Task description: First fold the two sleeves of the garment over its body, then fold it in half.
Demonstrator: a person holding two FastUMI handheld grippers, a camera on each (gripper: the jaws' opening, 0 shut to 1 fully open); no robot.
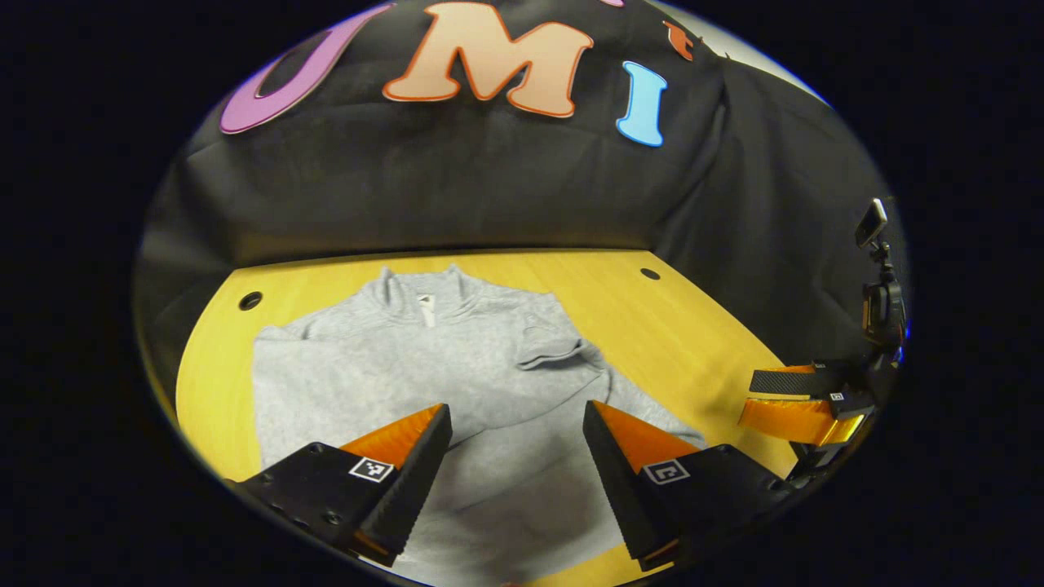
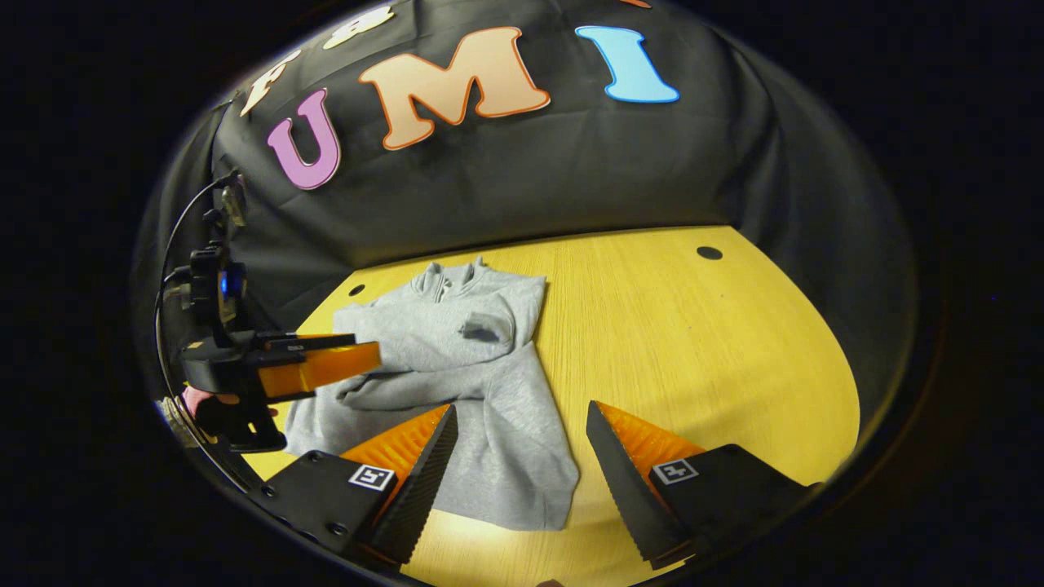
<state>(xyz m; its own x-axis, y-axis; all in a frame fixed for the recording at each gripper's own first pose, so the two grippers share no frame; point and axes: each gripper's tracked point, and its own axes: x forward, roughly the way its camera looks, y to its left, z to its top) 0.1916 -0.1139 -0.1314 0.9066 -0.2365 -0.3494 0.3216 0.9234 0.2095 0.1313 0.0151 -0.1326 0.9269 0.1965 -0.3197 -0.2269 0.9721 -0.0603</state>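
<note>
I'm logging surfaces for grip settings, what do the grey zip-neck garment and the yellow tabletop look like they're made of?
Grey zip-neck garment: soft heathered knit, probably fleece or sweatshirt jersey; matte, with limp rounded folds and ribbed cuff.
Yellow tabletop: apparently wood or wood-look laminate; fine straight grain lines, smooth with a low sheen.

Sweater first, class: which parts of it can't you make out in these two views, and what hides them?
- Left gripper view: the sweater's hem is cut off by the bottom edge and the left gripper.
- Right gripper view: its near-left corner sits behind the right gripper's finger.
- Both: the fabric under the folded sleeve.
</note>
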